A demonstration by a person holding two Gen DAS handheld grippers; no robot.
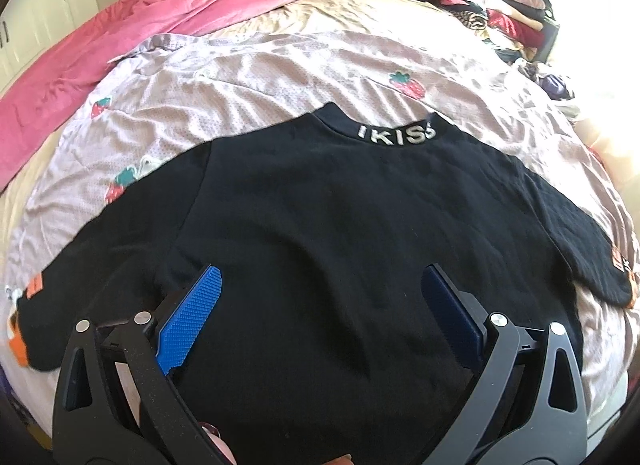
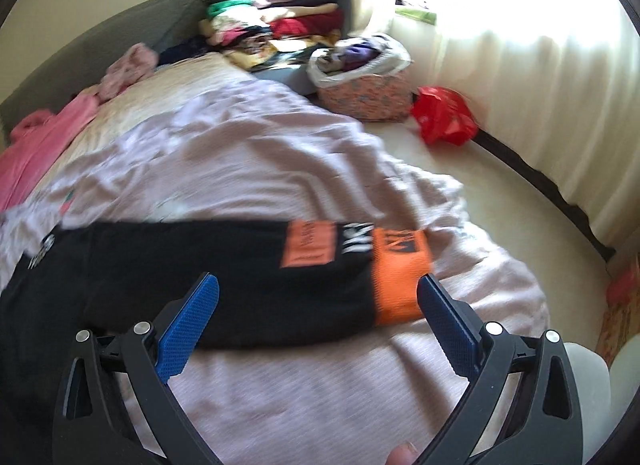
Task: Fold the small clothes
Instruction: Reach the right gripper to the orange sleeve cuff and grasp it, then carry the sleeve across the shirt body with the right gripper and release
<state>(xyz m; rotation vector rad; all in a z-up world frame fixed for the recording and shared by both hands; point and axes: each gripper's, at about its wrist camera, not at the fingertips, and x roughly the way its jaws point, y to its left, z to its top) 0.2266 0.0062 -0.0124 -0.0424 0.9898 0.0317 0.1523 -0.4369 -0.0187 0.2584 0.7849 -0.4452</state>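
Motion-blurred black sweater [image 2: 180,285], its hem beyond the frame's edge.

White letters reading "IKISS" [image 1: 396,133] stand on the back of the collar [image 1: 384,127] of the black sweatshirt [image 1: 340,233], seen from the left wrist; the first stroke is partly cut and the last letter is distorted by a fold. On the sleeve [image 2: 224,277] in the right wrist view, an orange patch [image 2: 307,244] carries dark print too blurred to read. Beside it a black patch [image 2: 357,237] shows white letters that look like "IK", the rest unclear. The orange cuff [image 2: 400,277] bears dark marks that cannot be read.
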